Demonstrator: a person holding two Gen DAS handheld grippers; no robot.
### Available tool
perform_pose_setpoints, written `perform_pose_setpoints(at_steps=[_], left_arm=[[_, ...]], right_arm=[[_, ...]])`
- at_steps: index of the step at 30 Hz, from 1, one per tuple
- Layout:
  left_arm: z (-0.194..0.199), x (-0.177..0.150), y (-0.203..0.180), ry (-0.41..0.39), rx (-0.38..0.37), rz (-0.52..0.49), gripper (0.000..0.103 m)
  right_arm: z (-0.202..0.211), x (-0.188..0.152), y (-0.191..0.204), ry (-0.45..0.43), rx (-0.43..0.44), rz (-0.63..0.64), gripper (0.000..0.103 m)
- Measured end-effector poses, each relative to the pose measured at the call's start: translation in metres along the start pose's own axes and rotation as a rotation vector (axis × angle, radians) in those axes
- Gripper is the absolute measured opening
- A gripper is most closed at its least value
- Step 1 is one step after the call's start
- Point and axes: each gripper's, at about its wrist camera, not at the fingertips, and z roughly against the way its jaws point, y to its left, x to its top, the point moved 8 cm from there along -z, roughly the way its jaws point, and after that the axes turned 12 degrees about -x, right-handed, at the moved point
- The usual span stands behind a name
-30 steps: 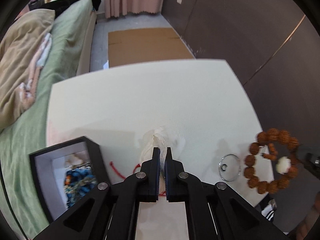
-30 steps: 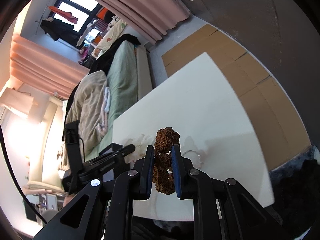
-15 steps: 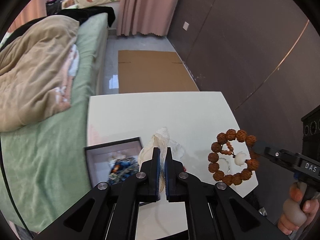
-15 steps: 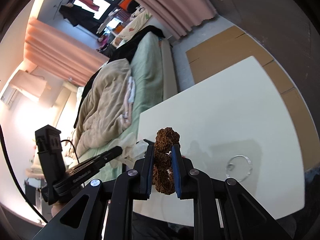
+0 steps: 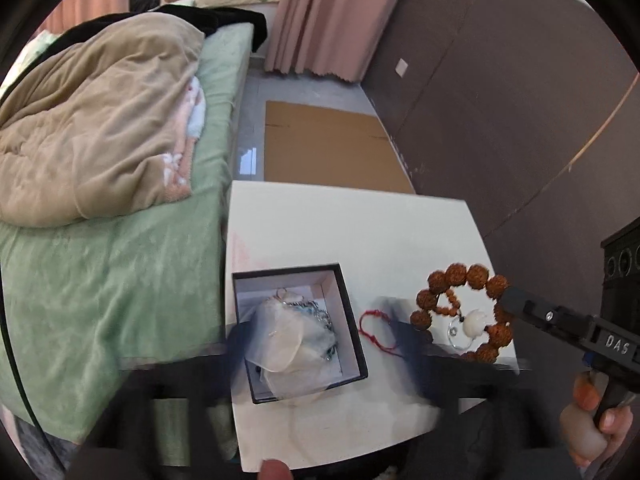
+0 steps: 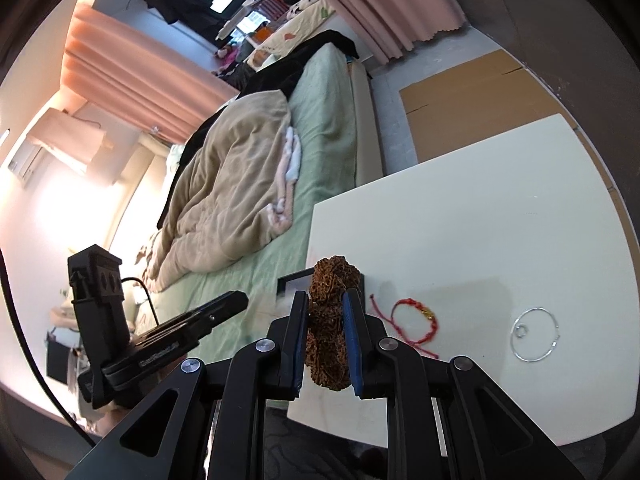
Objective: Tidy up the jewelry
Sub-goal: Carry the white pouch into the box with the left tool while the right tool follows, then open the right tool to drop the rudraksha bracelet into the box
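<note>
Above the white table (image 5: 360,224), the left gripper (image 6: 192,320) is opening its jaws, and the pale pouch (image 5: 280,340) falls free over the black box (image 5: 352,320), no longer pinched. The right gripper (image 6: 326,340) is closed firmly on the brown bead bracelet (image 5: 460,312), which hangs in the air beside the box. The pouch may catch on the box rim and spill out, because it drops loose. One box, one pouch, one bead bracelet, one red cord bracelet (image 6: 416,320) and one thin wire hoop (image 6: 534,334) are visible.
</note>
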Motion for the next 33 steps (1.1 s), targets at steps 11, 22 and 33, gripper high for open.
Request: perform_pose_setpoints(at_steps=[11, 22, 33], left_arm=[[0.029, -0.003, 0.038, -0.059, 0.01, 0.085, 0.091], [0.05, -0.012, 0.073, -0.08, 0.028, 0.153, 0.091], [0.055, -0.015, 0.078, -0.082, 0.023, 0.154, 0.091]], right_arm=[[-0.02, -0.001, 0.032, 0.029, -0.01, 0.058, 0.019], [-0.061, -0.003, 0.053, 0.056, -0.145, 0.148, 0.019], [-0.073, -0.011, 0.075, 0.096, -0.106, 0.159, 0.052]])
